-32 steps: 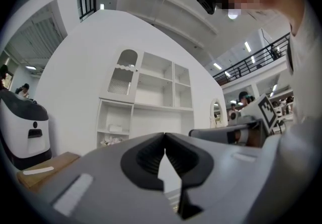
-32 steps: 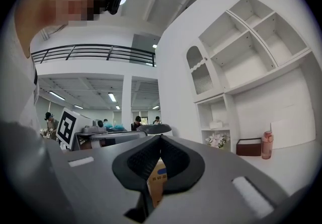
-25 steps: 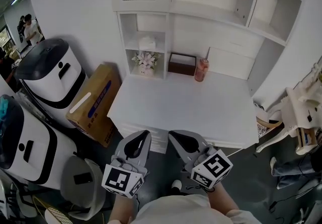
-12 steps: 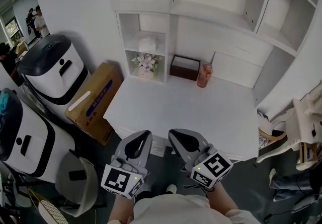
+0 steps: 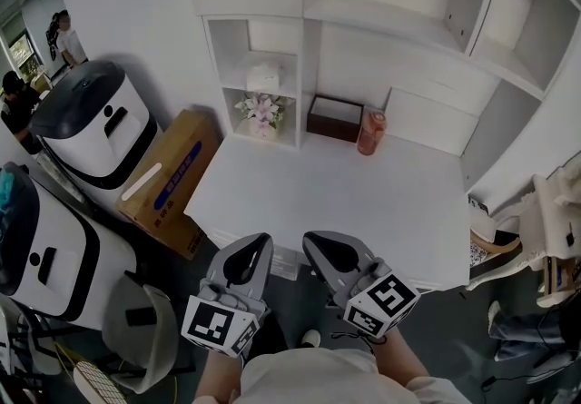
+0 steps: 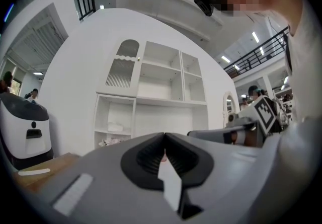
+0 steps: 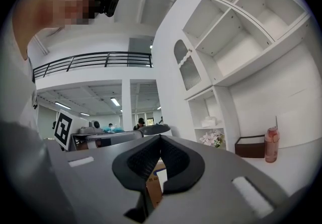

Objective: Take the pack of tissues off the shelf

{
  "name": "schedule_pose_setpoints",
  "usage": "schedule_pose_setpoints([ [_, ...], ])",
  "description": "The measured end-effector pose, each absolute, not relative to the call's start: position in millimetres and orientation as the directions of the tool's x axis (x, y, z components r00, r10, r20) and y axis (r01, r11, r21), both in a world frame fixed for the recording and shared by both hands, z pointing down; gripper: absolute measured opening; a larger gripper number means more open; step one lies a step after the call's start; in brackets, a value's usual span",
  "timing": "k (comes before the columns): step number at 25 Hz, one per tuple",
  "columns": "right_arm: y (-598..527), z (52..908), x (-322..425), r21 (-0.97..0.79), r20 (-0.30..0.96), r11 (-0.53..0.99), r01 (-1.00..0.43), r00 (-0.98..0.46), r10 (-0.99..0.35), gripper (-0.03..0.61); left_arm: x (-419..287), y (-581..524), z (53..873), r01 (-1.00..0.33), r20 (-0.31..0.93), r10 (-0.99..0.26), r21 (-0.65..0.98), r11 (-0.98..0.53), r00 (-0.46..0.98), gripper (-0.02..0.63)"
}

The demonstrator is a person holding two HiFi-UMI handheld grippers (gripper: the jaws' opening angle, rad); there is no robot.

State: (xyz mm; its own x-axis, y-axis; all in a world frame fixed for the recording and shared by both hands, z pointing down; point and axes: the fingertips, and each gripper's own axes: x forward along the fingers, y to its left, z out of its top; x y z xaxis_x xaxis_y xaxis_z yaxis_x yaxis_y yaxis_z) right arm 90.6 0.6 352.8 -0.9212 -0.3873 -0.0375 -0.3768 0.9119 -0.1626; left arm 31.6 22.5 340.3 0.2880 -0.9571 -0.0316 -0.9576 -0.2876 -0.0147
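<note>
The pack of tissues (image 5: 265,77) is a white bundle on the middle shelf of the narrow left cubby, above a small bunch of flowers (image 5: 262,110). It also shows small in the left gripper view (image 6: 115,128) and the right gripper view (image 7: 209,122). My left gripper (image 5: 258,240) and right gripper (image 5: 314,239) hang side by side just short of the white desk's near edge (image 5: 300,252), far from the shelf. Both point level at the shelf unit. Each has its jaws shut with nothing held (image 6: 164,135) (image 7: 160,137).
A dark brown open box (image 5: 334,117) and a pink bottle (image 5: 368,132) stand at the back of the desk. A cardboard carton (image 5: 171,180) leans at the desk's left, beside white-and-black machines (image 5: 95,125). A white chair-like frame (image 5: 554,230) stands at the right.
The desk and shelf unit have drawn slightly nearer in the head view. Both grippers have stayed shut and side by side.
</note>
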Motion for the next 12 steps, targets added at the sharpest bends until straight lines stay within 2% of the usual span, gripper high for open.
schedule_pose_setpoints([
  [12, -41.2, 348.1, 42.9, -0.161, -0.027, 0.885, -0.437, -0.894, -0.447, 0.002, -18.3, -24.9, 336.8, -0.937, -0.031, -0.936, 0.006, -0.35, 0.35, 0.002],
])
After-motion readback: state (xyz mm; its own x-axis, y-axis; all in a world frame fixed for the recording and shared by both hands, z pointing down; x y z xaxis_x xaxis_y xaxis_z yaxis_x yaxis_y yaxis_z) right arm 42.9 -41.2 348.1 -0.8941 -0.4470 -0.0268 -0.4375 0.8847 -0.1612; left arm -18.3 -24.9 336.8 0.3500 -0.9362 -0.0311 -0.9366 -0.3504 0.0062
